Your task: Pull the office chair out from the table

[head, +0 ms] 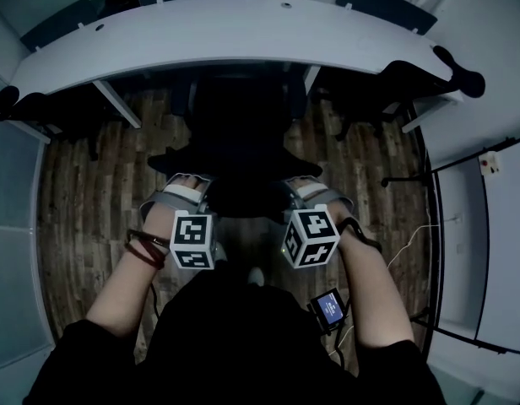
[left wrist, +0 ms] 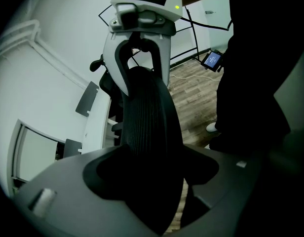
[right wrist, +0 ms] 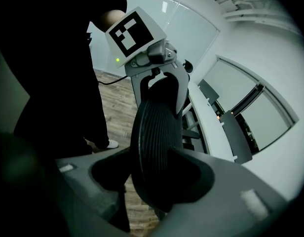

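Observation:
The black office chair point(head: 235, 142) stands on the wooden floor just in front of the white curved table point(head: 235, 32), its seat partly under the table's edge. Both grippers hold the top of its ribbed backrest. My left gripper point(head: 191, 191) is shut on the backrest's left part point(left wrist: 147, 117), and the dark edge fills the space between its jaws. My right gripper point(head: 304, 192) is shut on the right part point(right wrist: 157, 132). Each gripper view shows the other gripper clamped further along the same edge: the right gripper point(left wrist: 142, 43) and the left gripper point(right wrist: 154, 78).
Other dark chairs point(head: 387, 91) stand under the table at left and right. A small device with a blue screen point(head: 330, 308) hangs at the person's waist. A thin black stand and a white cable point(head: 412, 243) are on the right. Glass walls close both sides.

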The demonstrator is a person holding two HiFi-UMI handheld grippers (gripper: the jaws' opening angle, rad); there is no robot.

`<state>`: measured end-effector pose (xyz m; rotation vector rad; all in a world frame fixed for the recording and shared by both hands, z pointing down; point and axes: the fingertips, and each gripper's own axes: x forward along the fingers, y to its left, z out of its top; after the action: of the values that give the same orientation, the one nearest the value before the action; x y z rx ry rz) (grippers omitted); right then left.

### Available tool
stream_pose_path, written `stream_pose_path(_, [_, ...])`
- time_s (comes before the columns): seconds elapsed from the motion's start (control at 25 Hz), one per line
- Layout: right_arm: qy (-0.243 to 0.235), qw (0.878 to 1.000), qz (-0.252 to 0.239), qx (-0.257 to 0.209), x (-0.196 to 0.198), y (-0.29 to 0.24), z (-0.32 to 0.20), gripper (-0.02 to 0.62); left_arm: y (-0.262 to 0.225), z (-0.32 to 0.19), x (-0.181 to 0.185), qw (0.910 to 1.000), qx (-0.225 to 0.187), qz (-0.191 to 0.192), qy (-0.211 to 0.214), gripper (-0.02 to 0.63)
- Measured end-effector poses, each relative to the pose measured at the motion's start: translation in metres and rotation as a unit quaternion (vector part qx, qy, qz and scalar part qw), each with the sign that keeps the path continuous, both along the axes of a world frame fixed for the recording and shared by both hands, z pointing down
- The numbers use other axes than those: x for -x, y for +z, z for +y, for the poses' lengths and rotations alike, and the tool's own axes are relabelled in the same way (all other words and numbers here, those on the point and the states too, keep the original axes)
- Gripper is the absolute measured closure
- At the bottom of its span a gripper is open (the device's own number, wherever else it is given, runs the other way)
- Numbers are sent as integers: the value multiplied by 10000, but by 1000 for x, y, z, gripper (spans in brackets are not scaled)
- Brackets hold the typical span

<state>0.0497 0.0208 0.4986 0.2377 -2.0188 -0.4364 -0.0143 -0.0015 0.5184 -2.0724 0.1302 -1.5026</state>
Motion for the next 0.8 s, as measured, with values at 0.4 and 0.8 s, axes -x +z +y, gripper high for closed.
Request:
stream_pose_path(0.4, [-136,9996,-178,-152,-8,-4,59,369,-2,61,-9,10000,9,56,-26,281])
stream_pose_path(0.8, [-248,9991,-289,-164,2,-8,110,371,-3,113,0,10000,39,82,5,273])
